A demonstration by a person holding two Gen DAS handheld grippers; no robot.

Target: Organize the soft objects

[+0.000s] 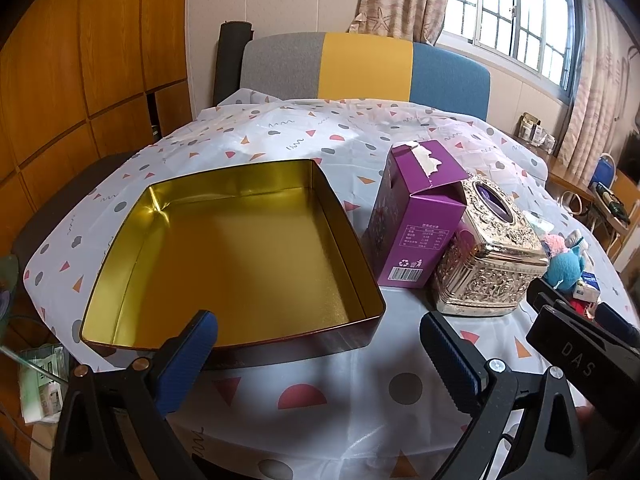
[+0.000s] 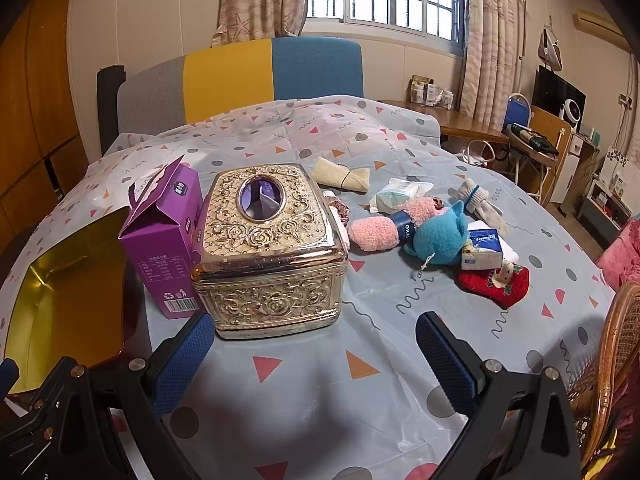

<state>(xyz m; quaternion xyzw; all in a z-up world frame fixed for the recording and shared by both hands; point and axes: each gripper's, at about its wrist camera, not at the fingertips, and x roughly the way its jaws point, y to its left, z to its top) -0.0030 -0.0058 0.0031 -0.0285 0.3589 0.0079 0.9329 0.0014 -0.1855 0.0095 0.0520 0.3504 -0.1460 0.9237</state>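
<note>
Left claw (image 1: 318, 350): spread wide, nothing held, poised at the near rim of the gold tin (image 1: 224, 248), which holds nothing.
Right claw (image 2: 314, 354): spread wide, nothing held, facing the ornate box (image 2: 268, 252).
Soft items: blue plush (image 2: 438, 236), pink roll (image 2: 384, 226), red sock (image 2: 496, 284), tissue pack (image 2: 482, 254), heaped touching on the surface right of the box.
Risk: you may snag two at once or drag the cloth (image 2: 360, 364); your reach could tip the purple carton (image 2: 168, 240).

Tin (image 1: 224, 248): gold inside, dark maroon outside. Carton (image 1: 416, 216): purple. Tissue box (image 2: 268, 248): gilt, embossed roses. Plush (image 2: 436, 236): teal. Sock (image 2: 494, 282): red. Cloth (image 2: 360, 360): white with triangles, dots, squiggles.
</note>
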